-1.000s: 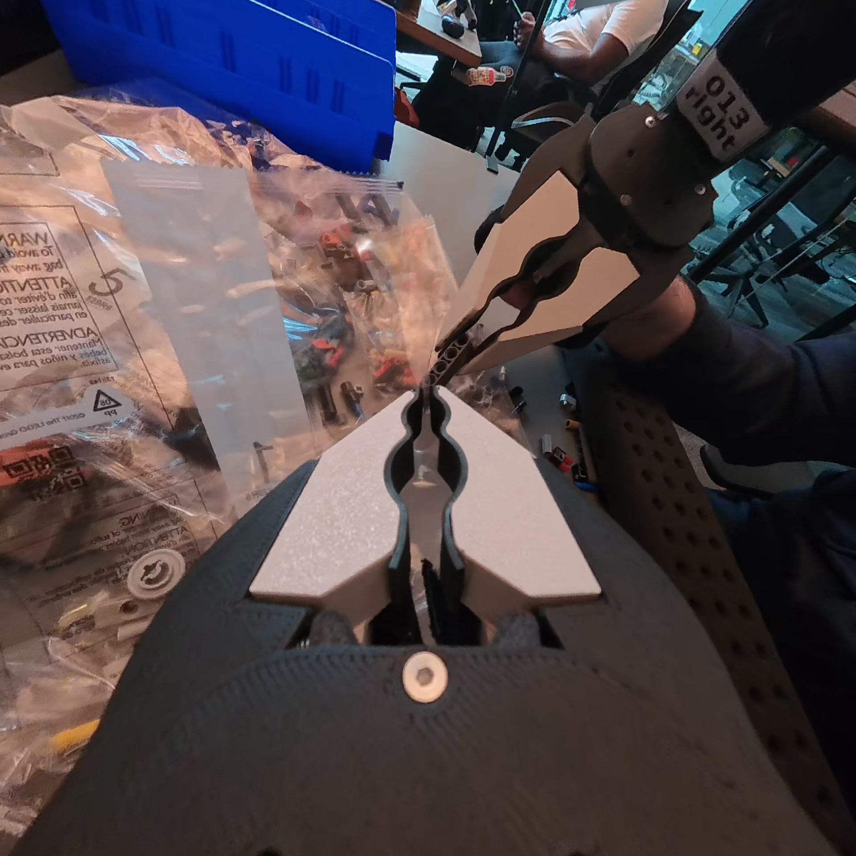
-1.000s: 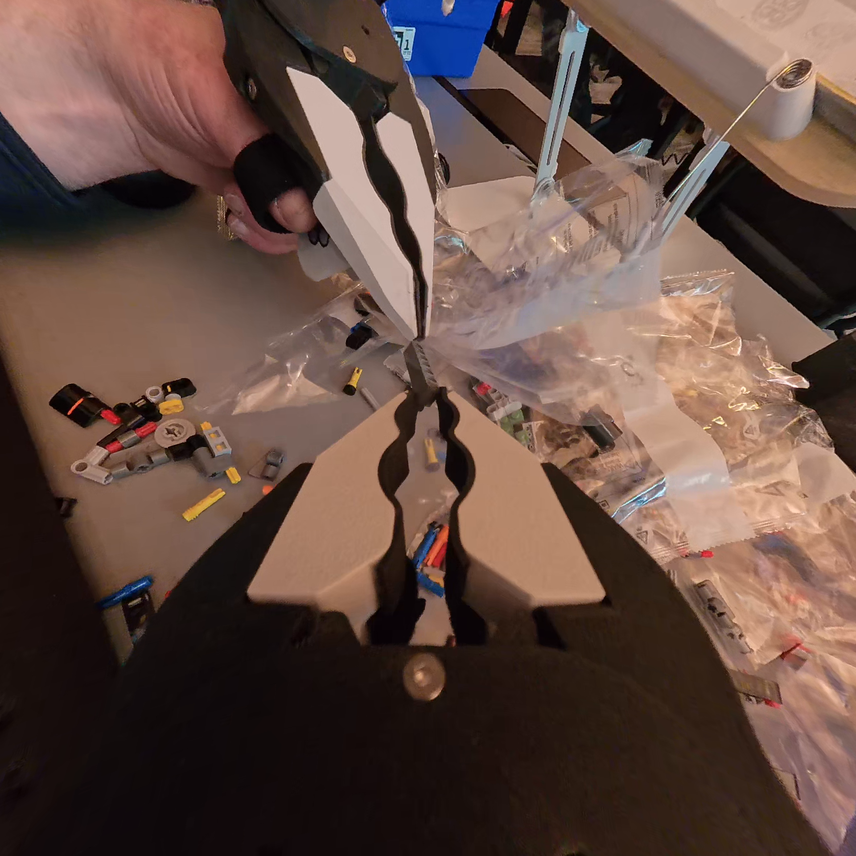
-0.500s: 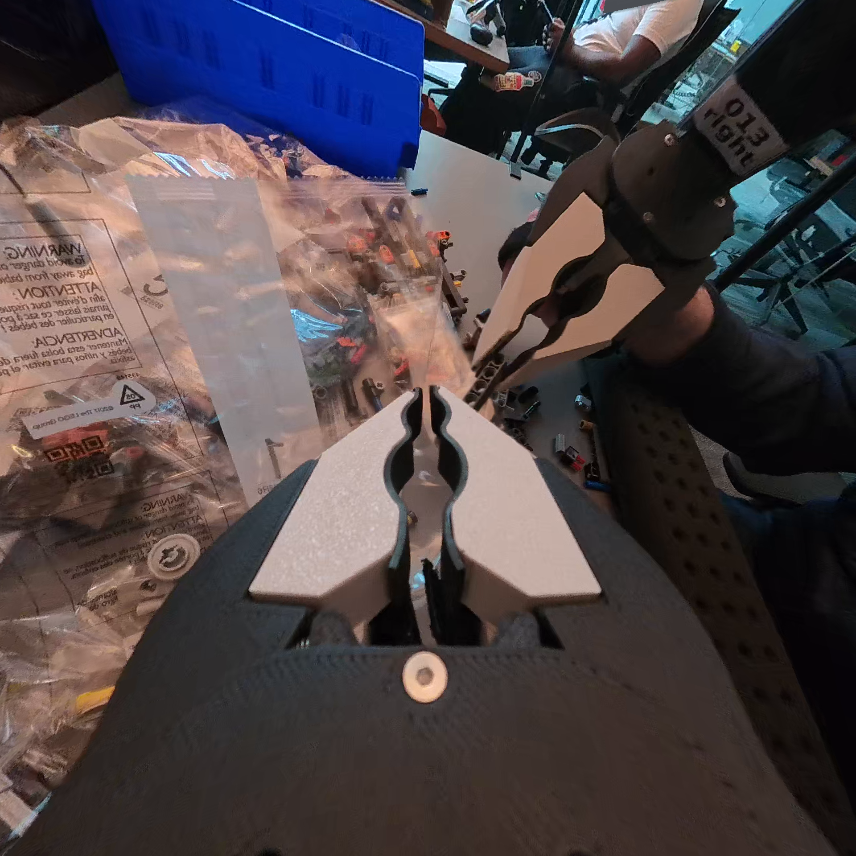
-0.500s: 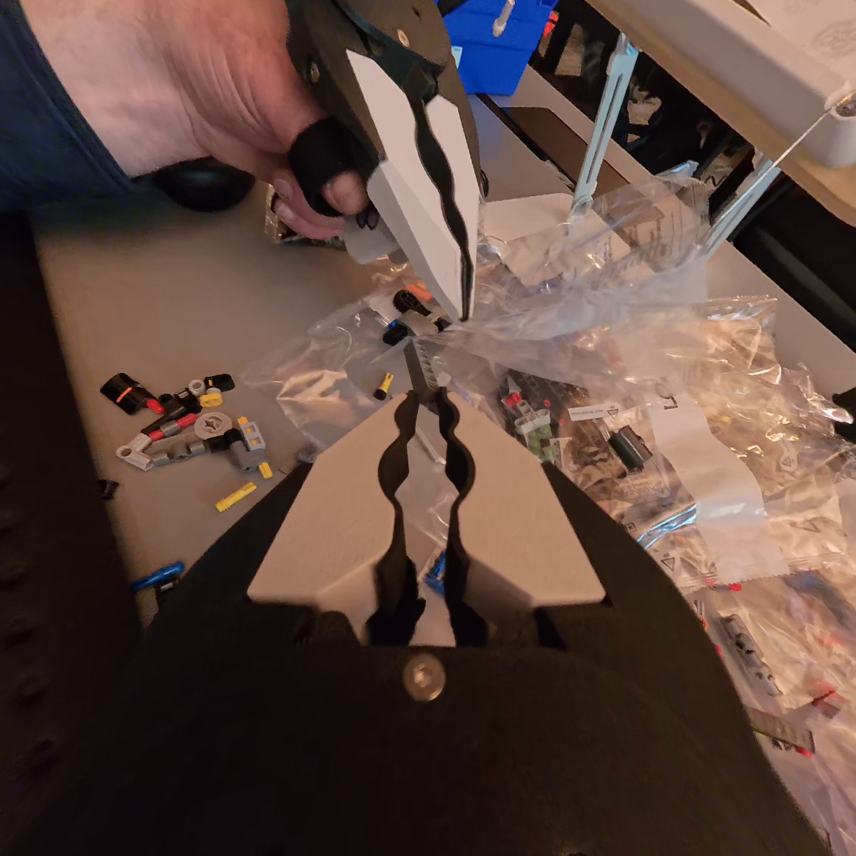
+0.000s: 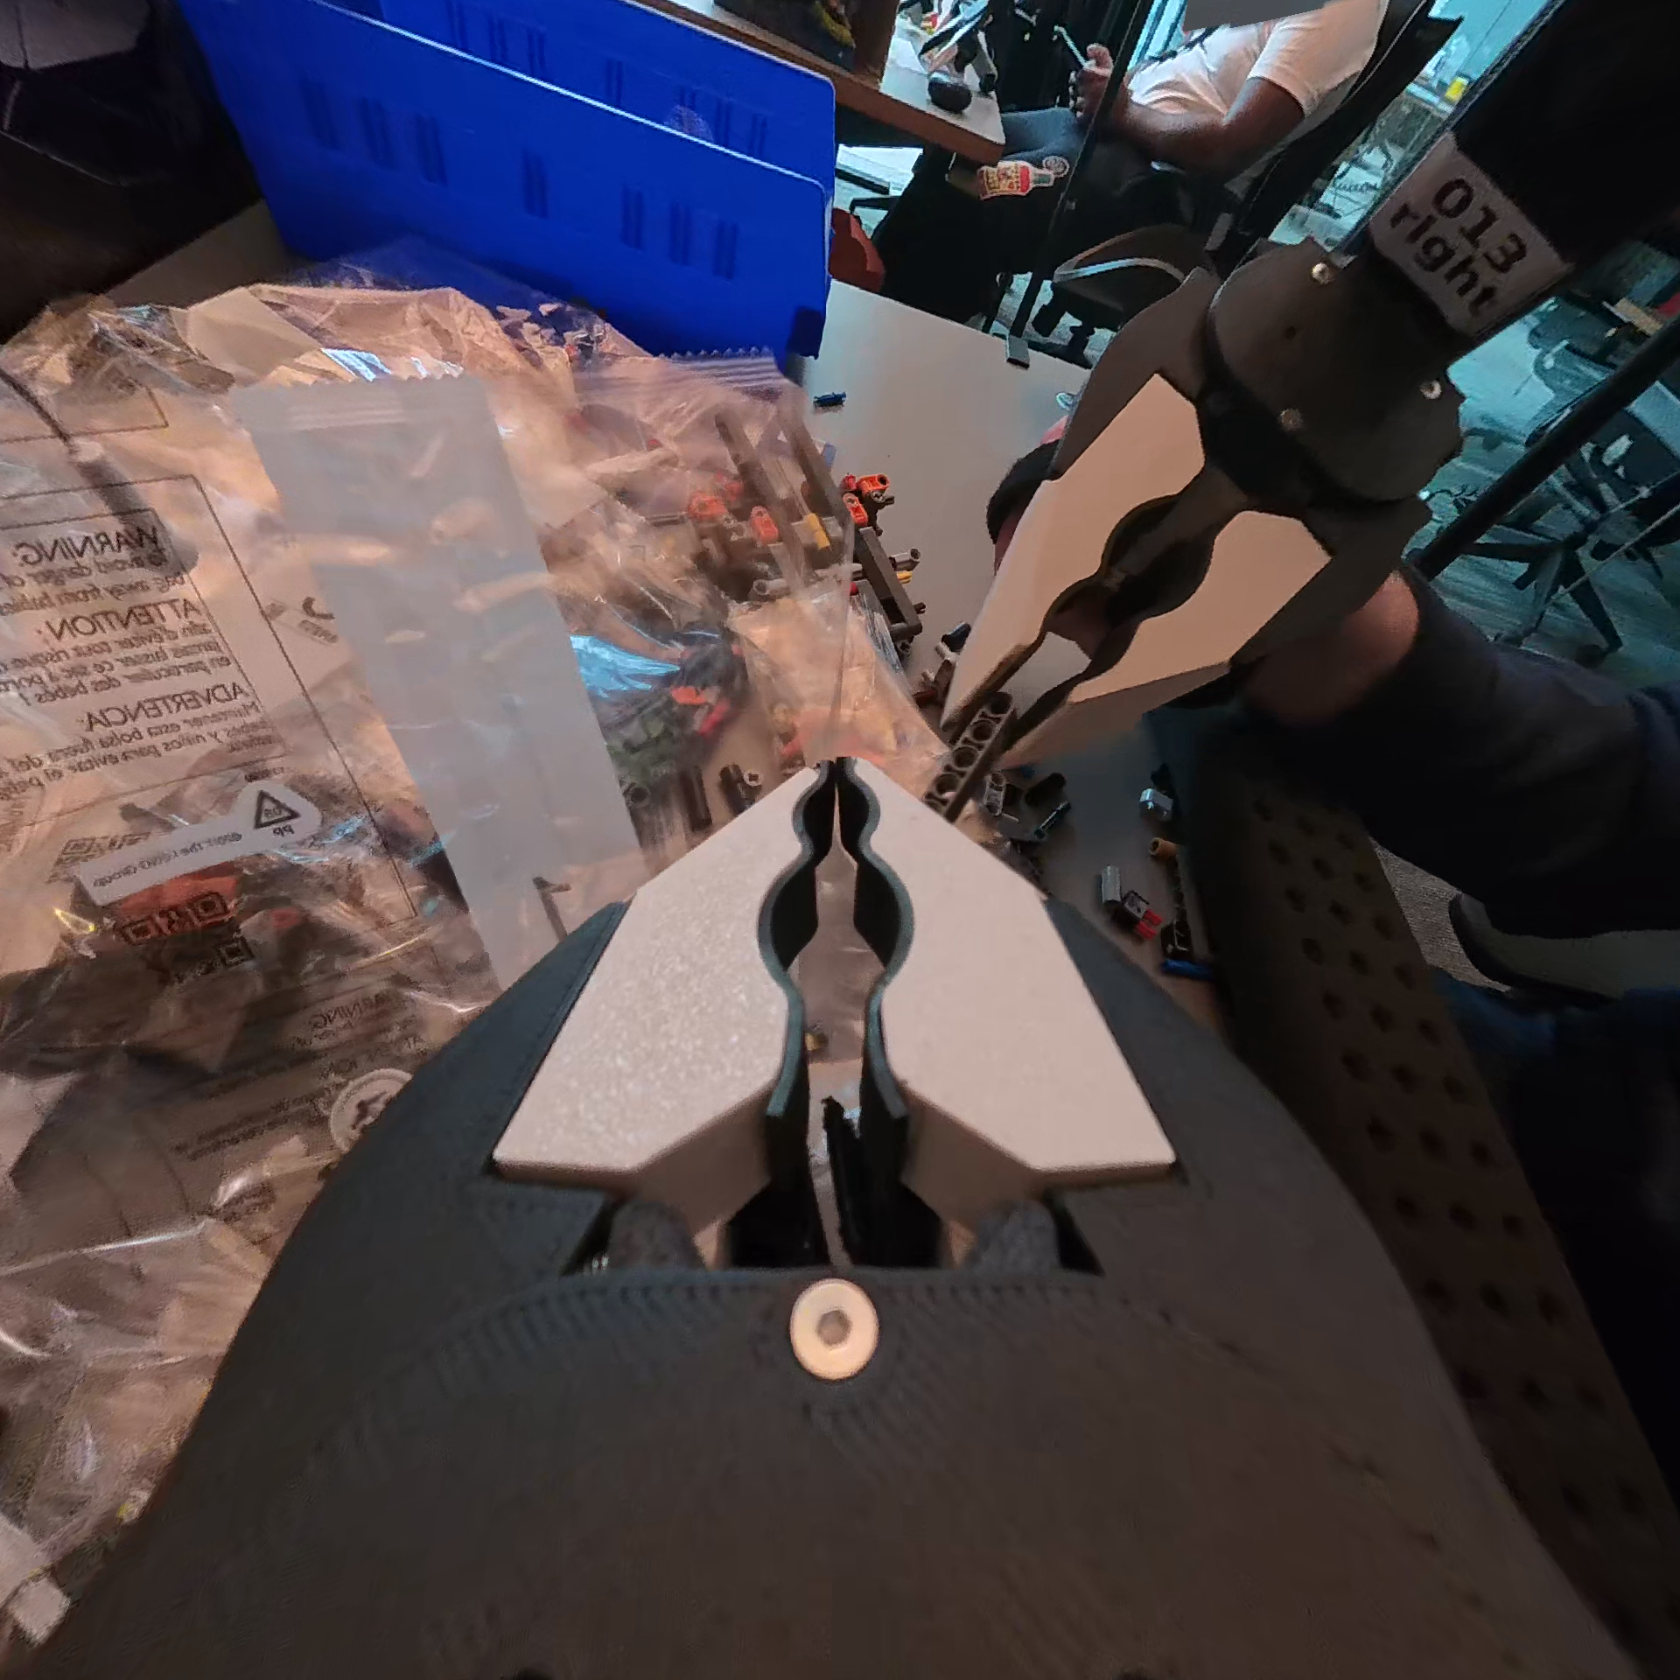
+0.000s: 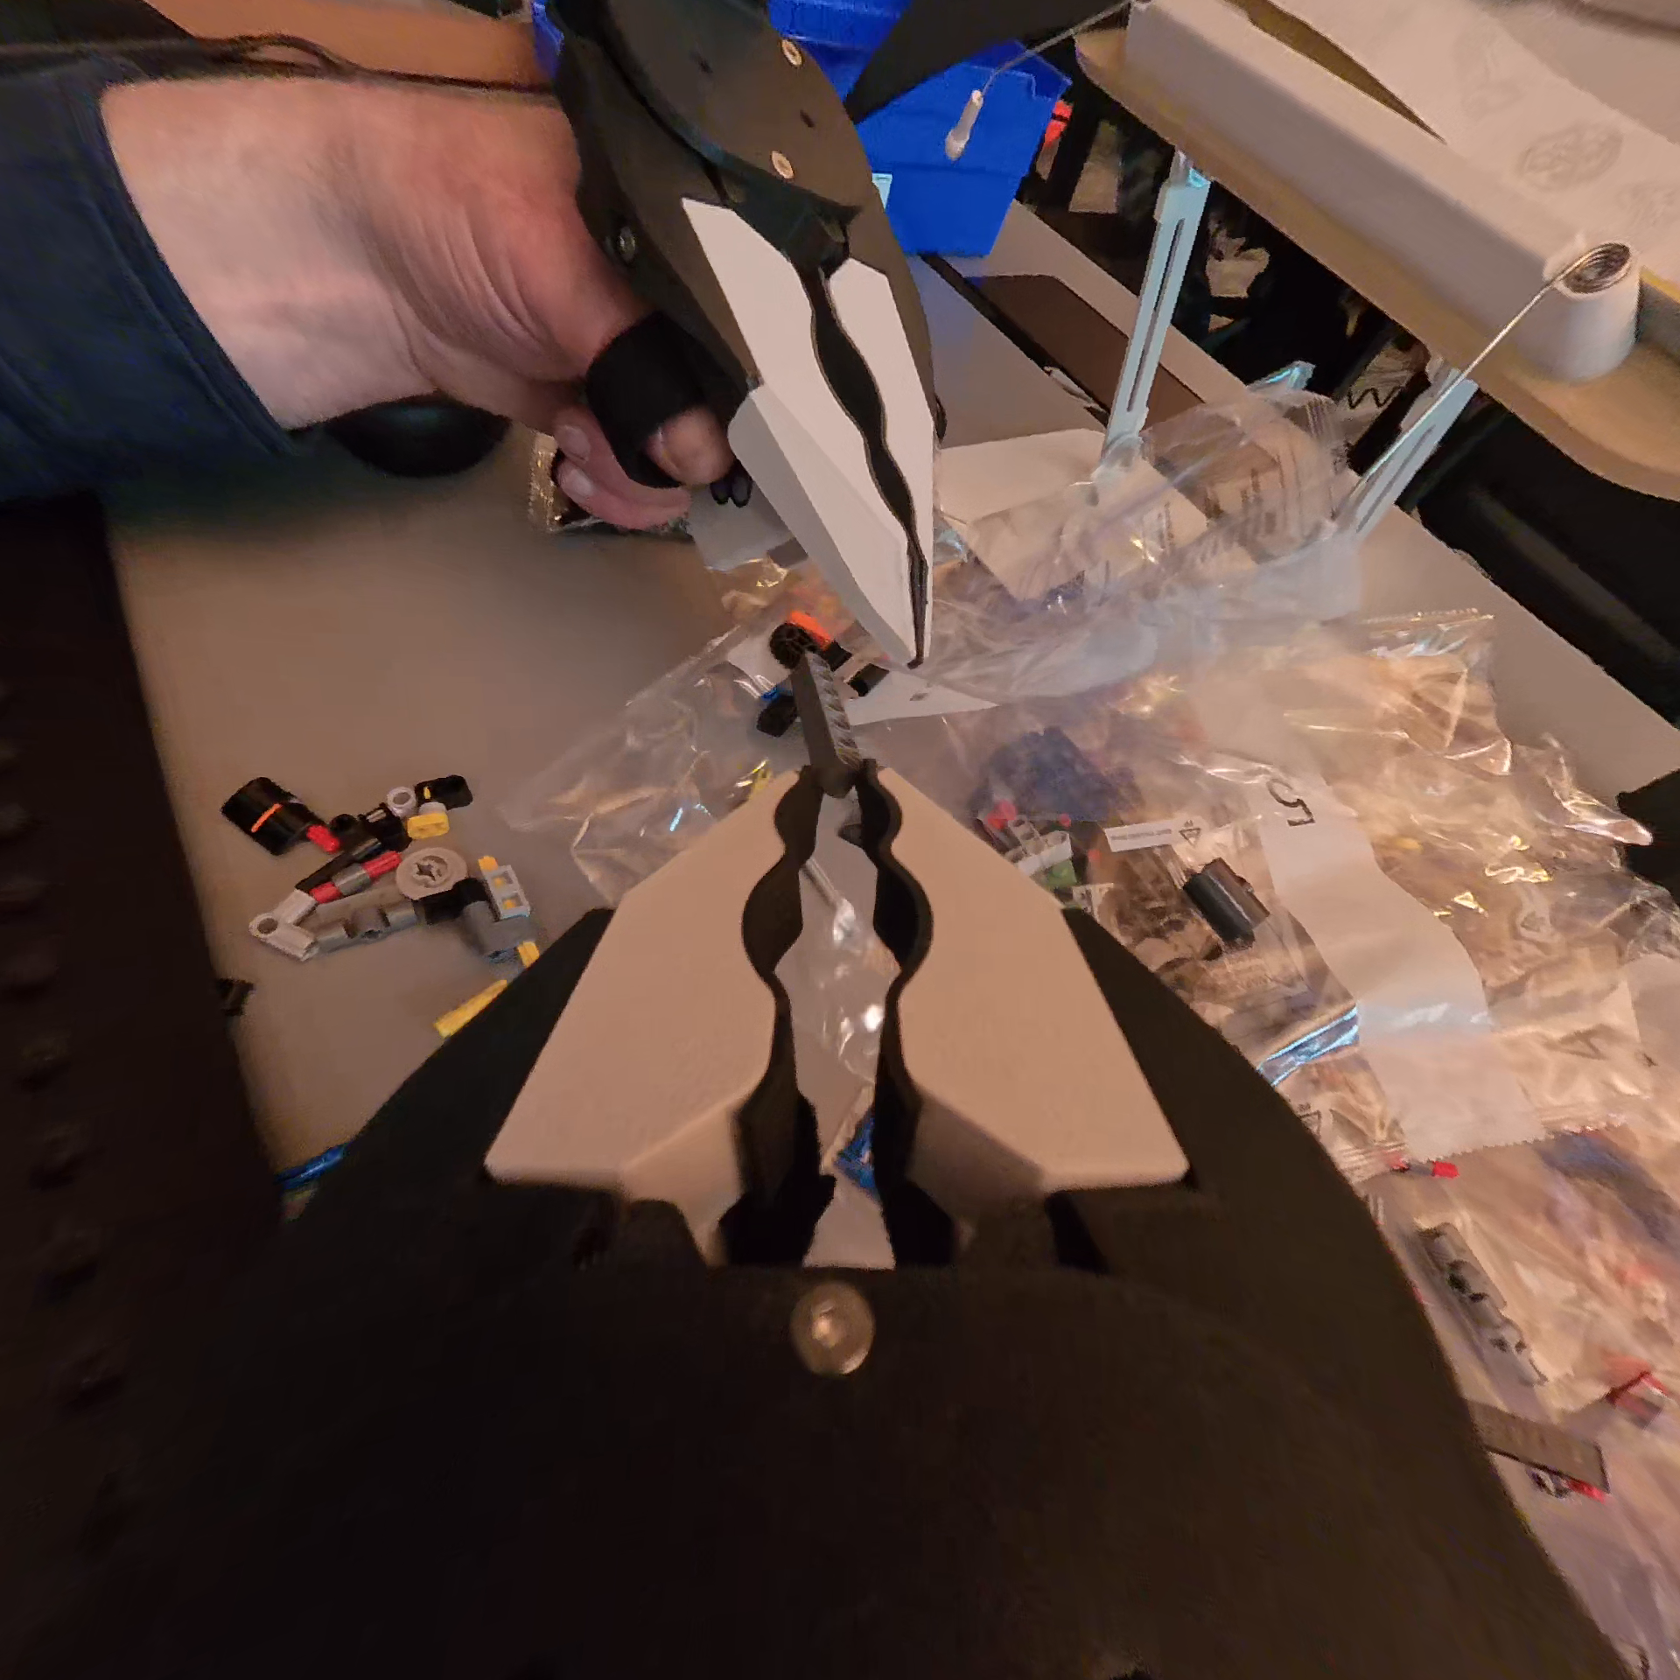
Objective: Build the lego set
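While left claw [image 5: 837, 768] pinches clear bag [image 5: 818, 636], right claw [image 6: 841, 782] clamps dk-grey holed beam [image 6: 825, 718].

1. Left gripper [image 5: 836, 768]: matt grey fingers with a fine grainy surface, set in a black plastic body ridged with fine printed lines; a shiny metal screw [image 5: 834, 1342] sits in the body.
2. Clear bag [image 5: 845, 636] pinched at the left gripper's tips: thin, glossy, crinkled plastic film.
3. Larger bags [image 5: 273, 682] left of that gripper: the same shiny crumpled film, with a frosted white strip.
4. Blue bin [image 5: 545, 173] beyond the bags: smooth hard plastic, slightly glossy.
5. Dark grey beam [image 6: 825, 718] in the right gripper [image 6: 836, 777]: smooth moulded plastic with holes.
6. Table [image 6: 364, 618] under the bags: smooth, matt beige.
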